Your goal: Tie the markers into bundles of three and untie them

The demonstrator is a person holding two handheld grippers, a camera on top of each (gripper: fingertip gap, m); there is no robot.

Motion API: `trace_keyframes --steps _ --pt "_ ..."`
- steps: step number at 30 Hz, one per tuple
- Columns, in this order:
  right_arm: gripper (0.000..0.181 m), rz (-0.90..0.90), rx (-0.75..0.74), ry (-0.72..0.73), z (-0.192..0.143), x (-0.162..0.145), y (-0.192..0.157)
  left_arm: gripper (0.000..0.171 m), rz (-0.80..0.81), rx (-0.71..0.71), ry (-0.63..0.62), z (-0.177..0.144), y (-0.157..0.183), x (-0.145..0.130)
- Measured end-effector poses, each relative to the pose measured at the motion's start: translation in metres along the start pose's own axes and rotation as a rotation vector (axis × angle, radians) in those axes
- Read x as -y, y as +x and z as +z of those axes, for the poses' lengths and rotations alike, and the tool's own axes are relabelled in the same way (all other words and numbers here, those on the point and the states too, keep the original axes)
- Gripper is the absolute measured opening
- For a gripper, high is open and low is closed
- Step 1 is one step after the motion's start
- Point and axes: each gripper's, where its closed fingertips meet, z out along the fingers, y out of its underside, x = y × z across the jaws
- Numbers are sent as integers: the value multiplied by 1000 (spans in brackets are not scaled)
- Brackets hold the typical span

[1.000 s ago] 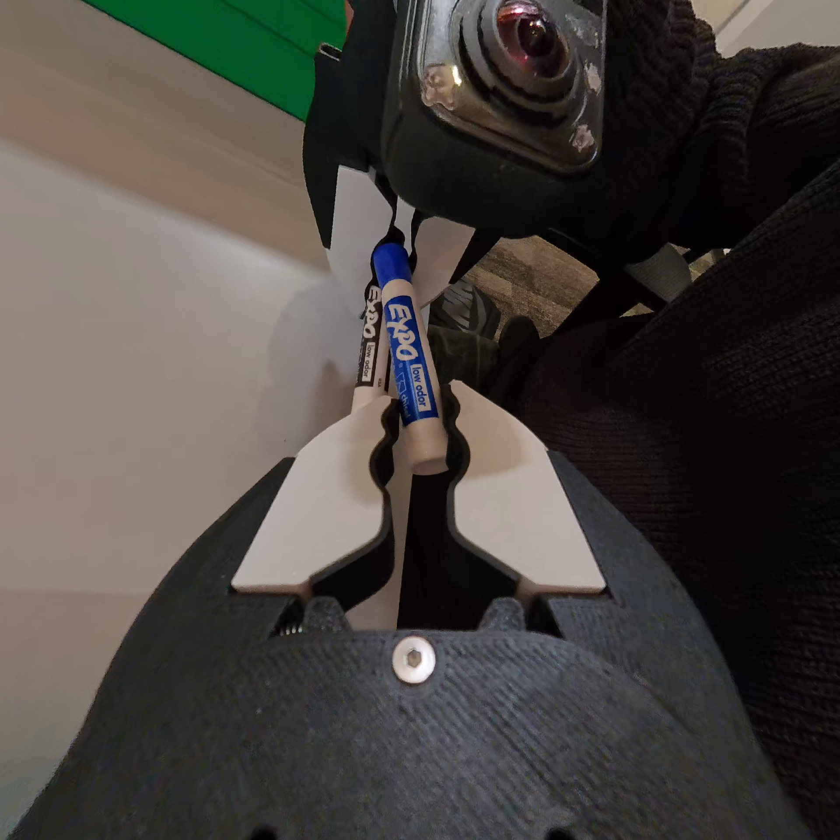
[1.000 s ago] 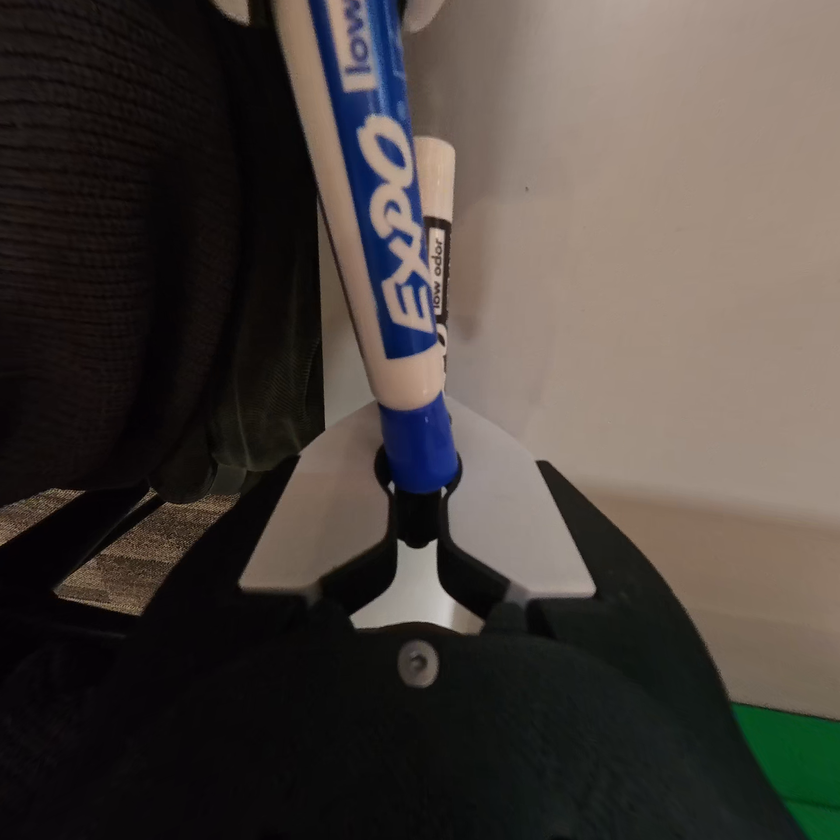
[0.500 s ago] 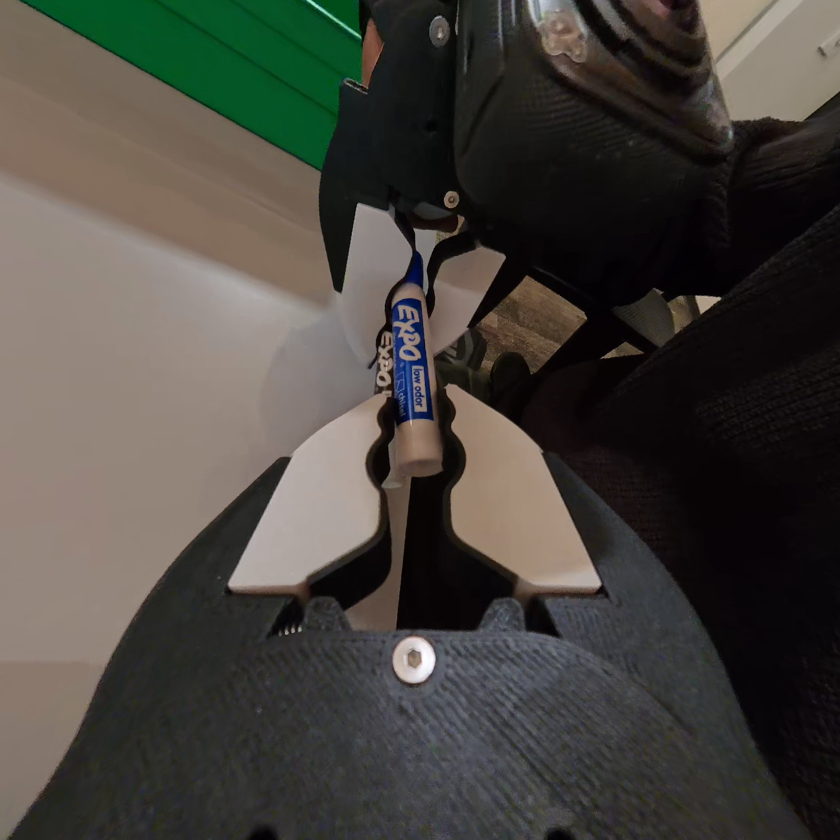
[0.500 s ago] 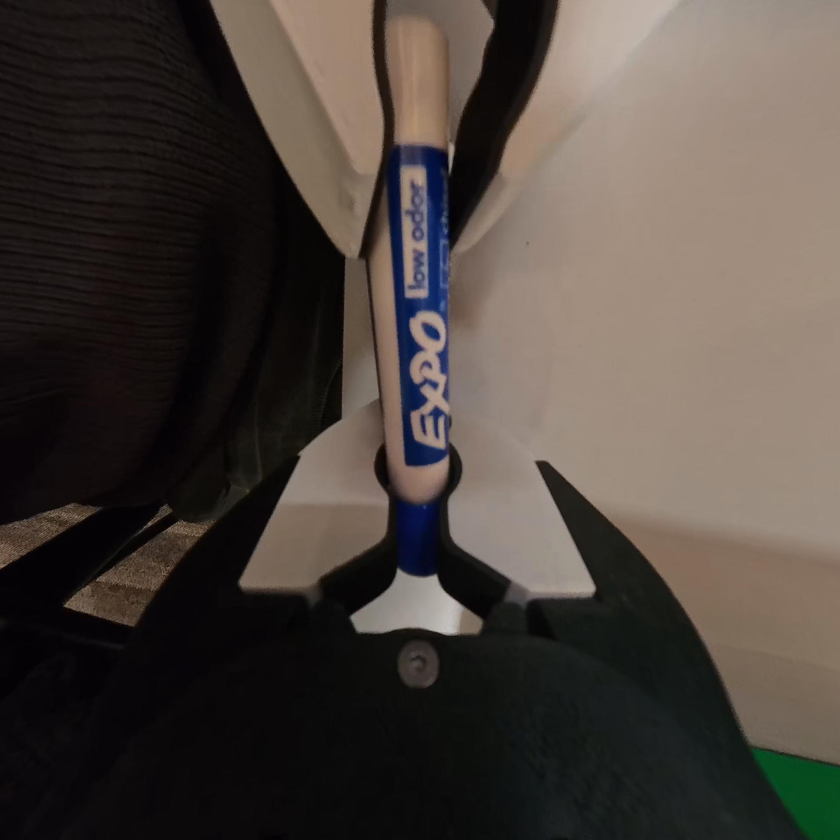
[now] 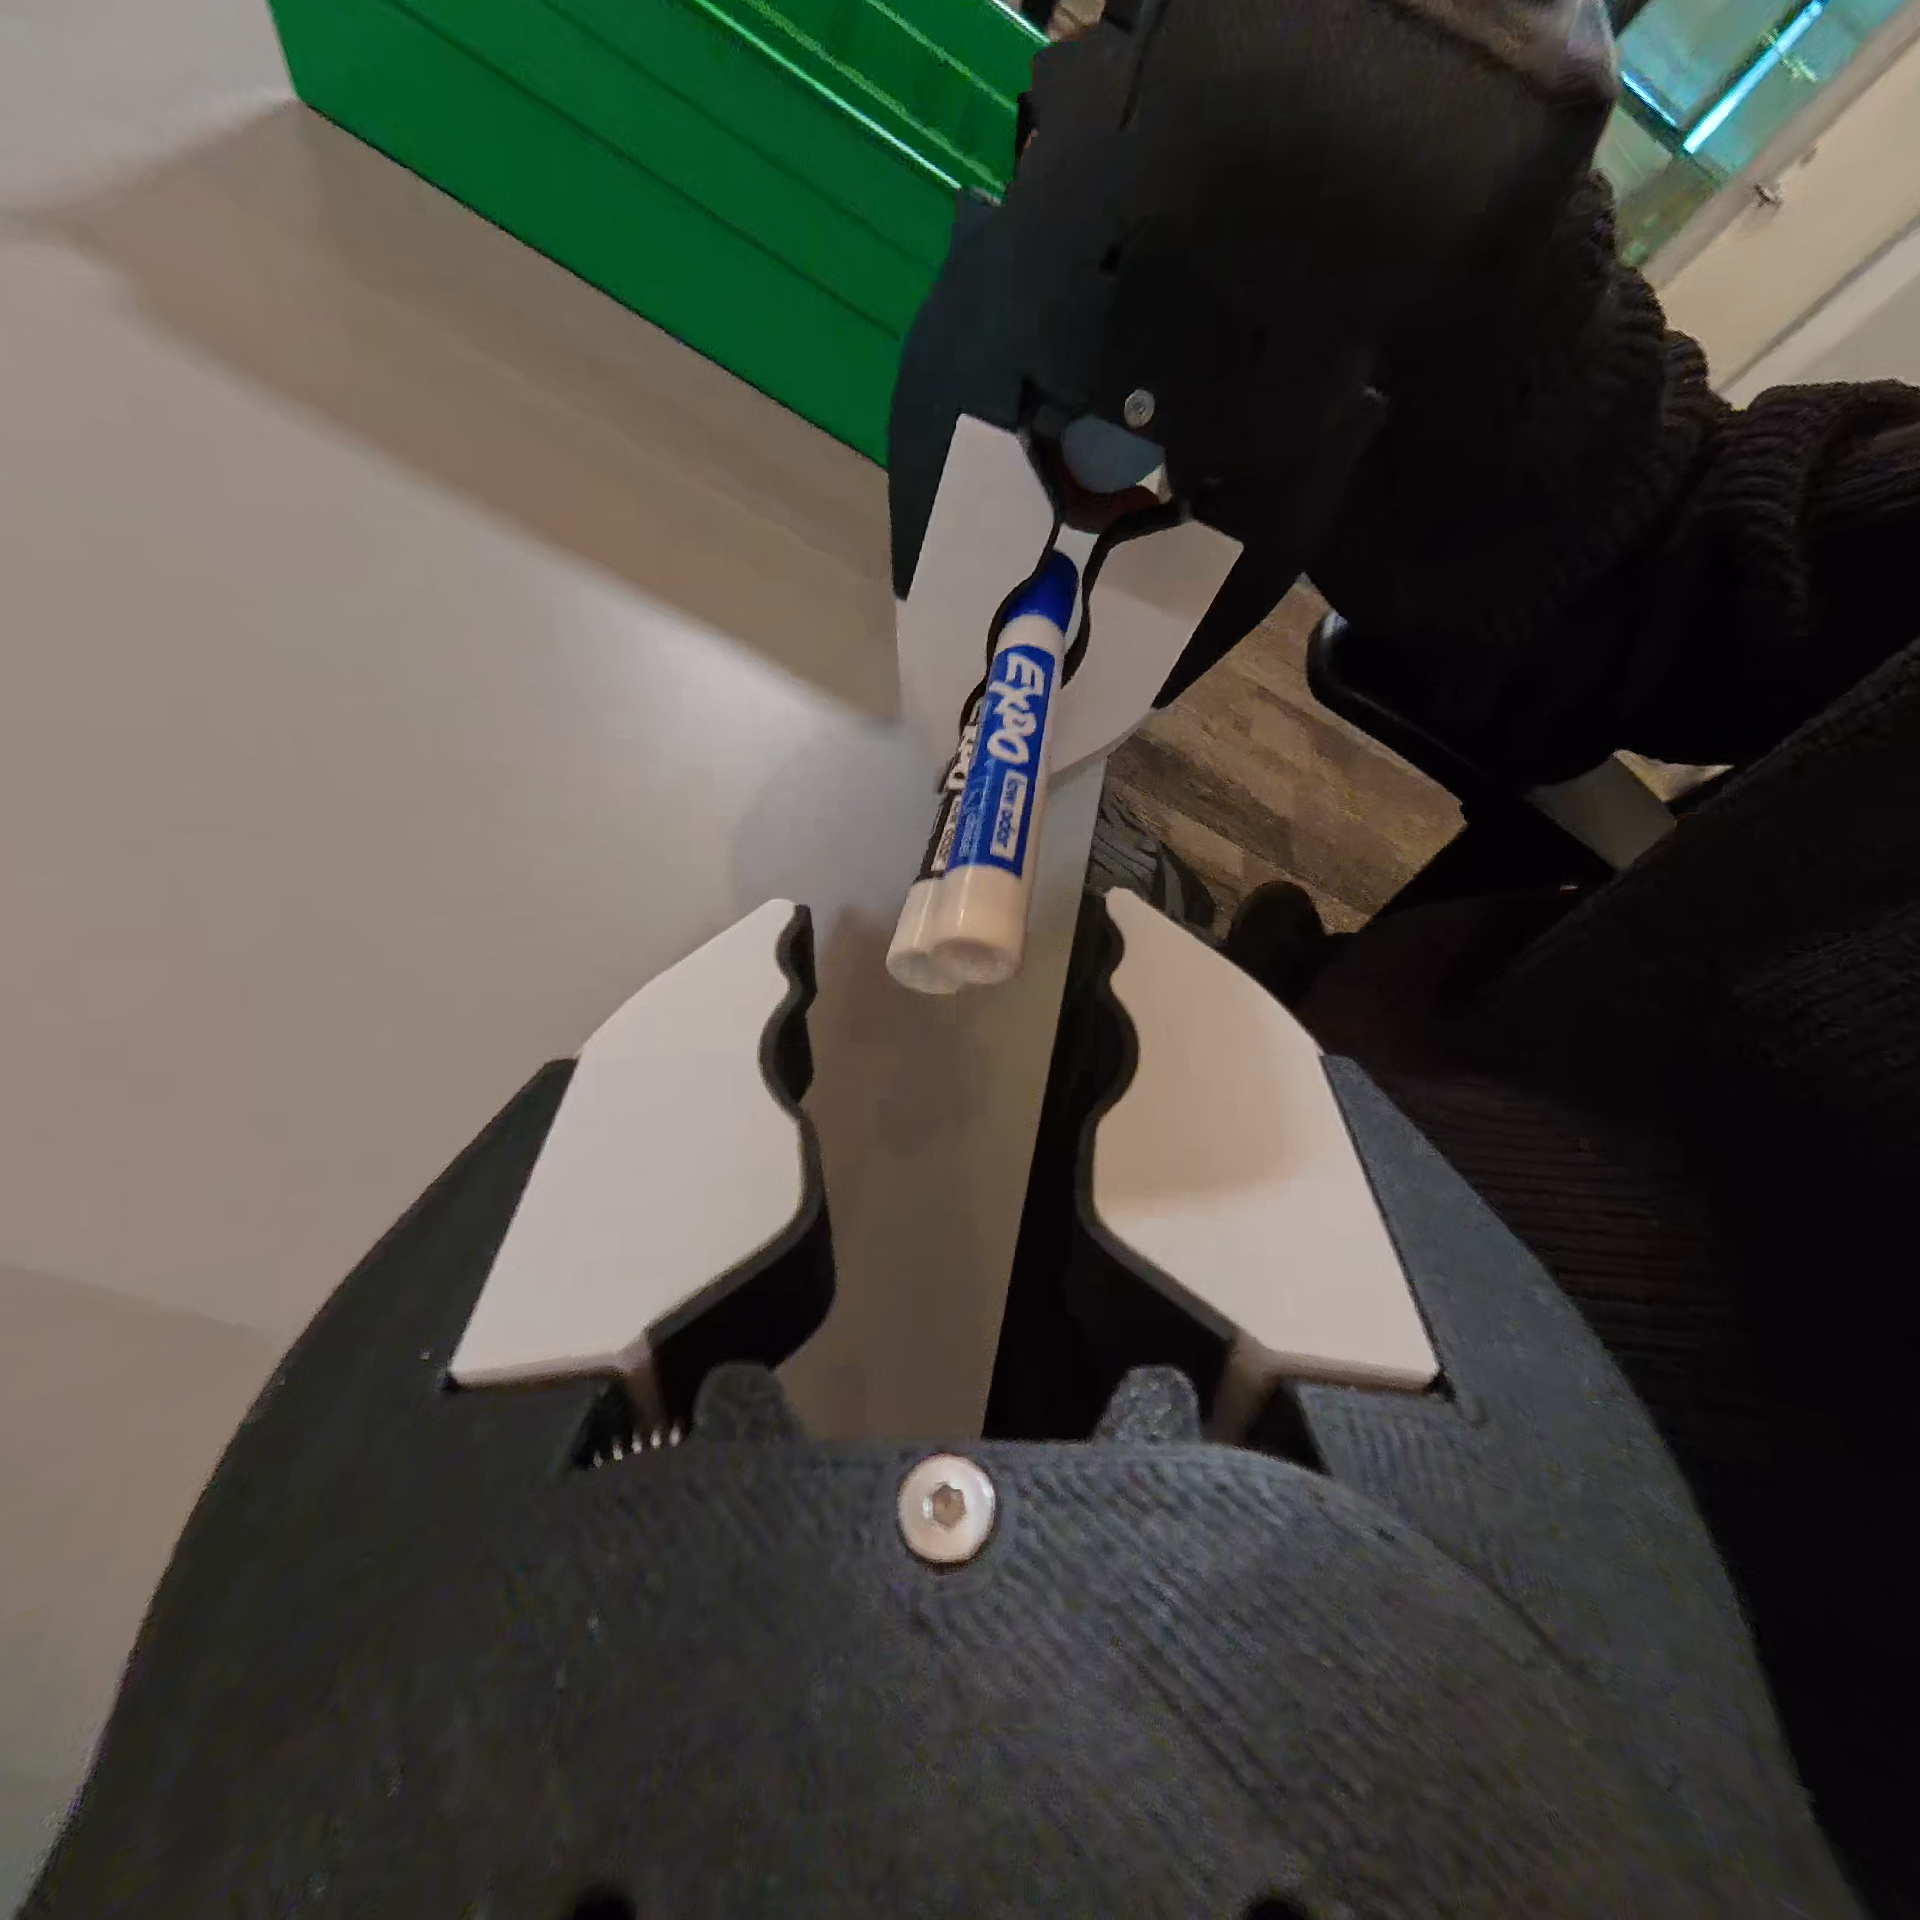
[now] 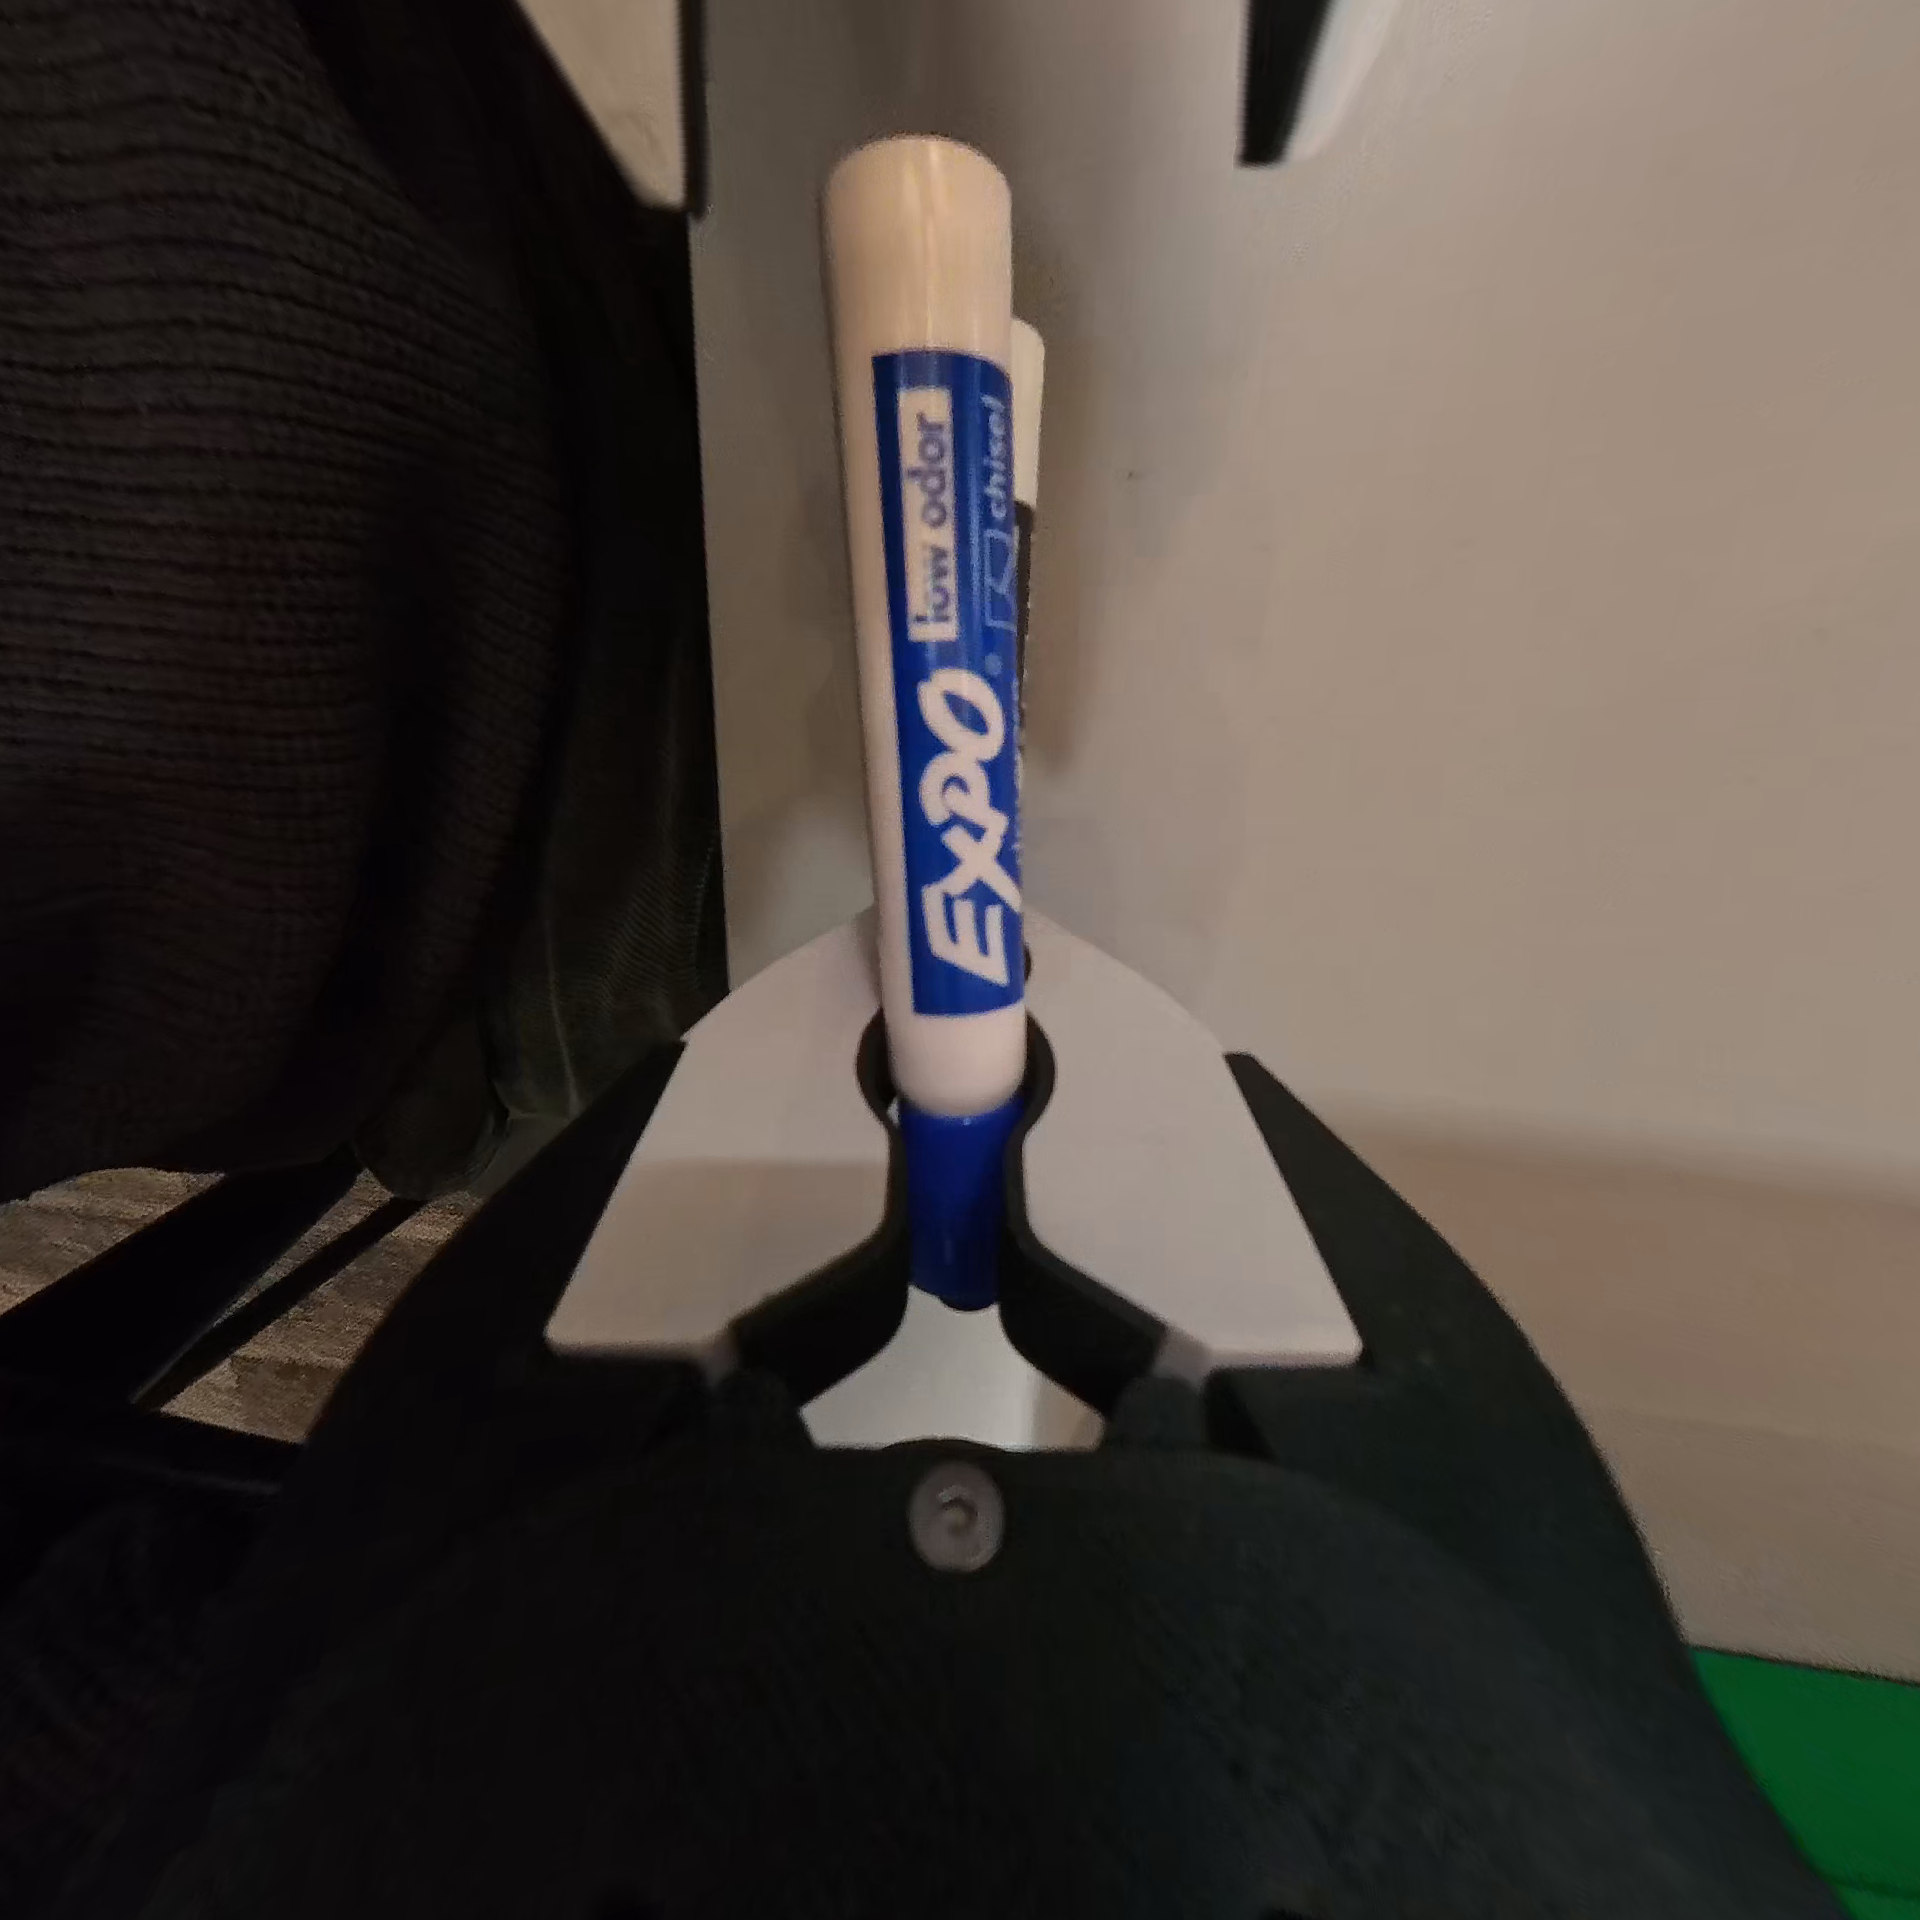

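Tabletop point(image 5: 364, 727), pale and glossy, lies under my tools. My left gripper point(image 5: 951, 1003) stands spread, holding nothing. My right gripper point(image 6: 951, 1049) pinches the blue-capped marker point(image 6: 935, 644); its blue-and-white label bears printed writing.

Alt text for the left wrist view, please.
The left gripper is open and empty. Just beyond it the right gripper holds a blue marker by its cap end, over a pale table with a green box behind.
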Motion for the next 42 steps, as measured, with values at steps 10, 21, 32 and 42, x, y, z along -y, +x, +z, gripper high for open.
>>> trace_keyframes --steps 10,21,32,42 --pt "15 29 -6 3 0 -5 6 24 192 155 -72 6 -7 -21" --pt "14 23 14 -3 5 -4 3 2 148 139 -45 10 -6 -19" --pt "14 26 8 5 2 -2 3 16 129 111 -85 7 -8 -26" --pt "14 15 18 49 -3 -1 2 21 112 60 -96 16 -4 -32"
